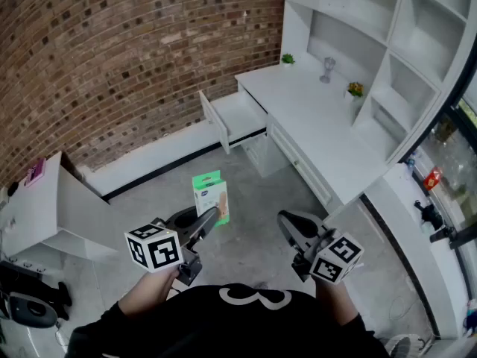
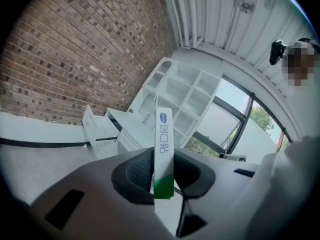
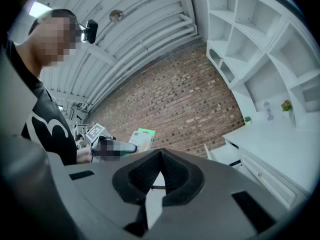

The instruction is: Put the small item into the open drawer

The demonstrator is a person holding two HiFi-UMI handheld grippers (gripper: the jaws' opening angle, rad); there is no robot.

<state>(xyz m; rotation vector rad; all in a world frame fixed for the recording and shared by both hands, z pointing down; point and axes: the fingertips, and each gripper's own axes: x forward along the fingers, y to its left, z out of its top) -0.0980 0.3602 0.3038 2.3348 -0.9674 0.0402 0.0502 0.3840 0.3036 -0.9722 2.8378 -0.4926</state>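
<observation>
My left gripper [image 1: 212, 219] is shut on a small green and white box [image 1: 211, 195], held upright over the grey floor. In the left gripper view the box [image 2: 164, 149] stands edge-on between the dark pads [image 2: 142, 176], which press on its lower end. The open drawer [image 1: 233, 118] juts out from the left end of the white desk [image 1: 313, 114], well ahead of the box; it shows again as the drawer [image 2: 97, 126]. My right gripper [image 1: 289, 225] hangs beside the left one, shut and empty. The right gripper view catches the box [image 3: 141, 138] to its left.
A white shelf unit [image 1: 373, 43] rises behind the desk. A small plant [image 1: 288, 59], a glass [image 1: 326, 70] and a flower pot [image 1: 355, 90] stand on the desktop. A low white cabinet [image 1: 52, 207] stands at the left, and a brick wall [image 1: 127, 58] runs behind.
</observation>
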